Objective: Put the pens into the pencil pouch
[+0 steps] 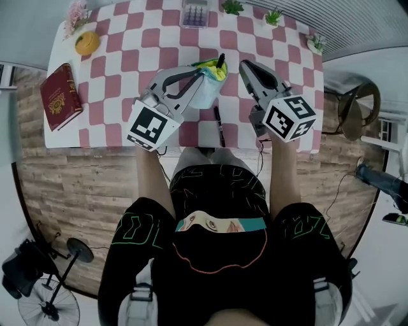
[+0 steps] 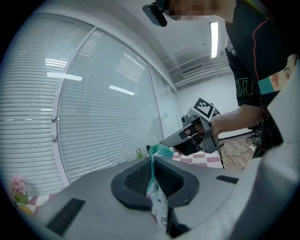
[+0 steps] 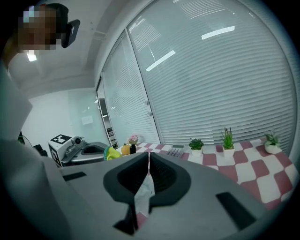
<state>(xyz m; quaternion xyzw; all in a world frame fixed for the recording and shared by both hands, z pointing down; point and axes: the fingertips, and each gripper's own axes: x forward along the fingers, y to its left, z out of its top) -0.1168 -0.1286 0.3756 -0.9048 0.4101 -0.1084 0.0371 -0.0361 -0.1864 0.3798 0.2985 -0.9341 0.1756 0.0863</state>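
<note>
A pale pencil pouch (image 1: pixel 209 92) with a green-yellow rim stands on the checked table, held up by my left gripper (image 1: pixel 201 72), which is shut on its rim. In the left gripper view the pouch's teal-edged fabric (image 2: pixel 158 201) is pinched between the jaws of my left gripper (image 2: pixel 152 161). One black pen (image 1: pixel 220 62) sticks upright out of the pouch's mouth. A second black pen (image 1: pixel 218 125) lies flat on the table near the front edge, between the two grippers. My right gripper (image 1: pixel 245 66) hovers just right of the pouch, shut and empty (image 3: pixel 148 157).
A red book (image 1: pixel 60 95) lies at the table's left, with an orange ornament (image 1: pixel 87 42) and flowers (image 1: pixel 76 16) behind it. A calculator (image 1: pixel 195 13) and three small potted plants (image 1: pixel 273 17) line the far edge. A chair (image 1: pixel 357 108) stands right of the table.
</note>
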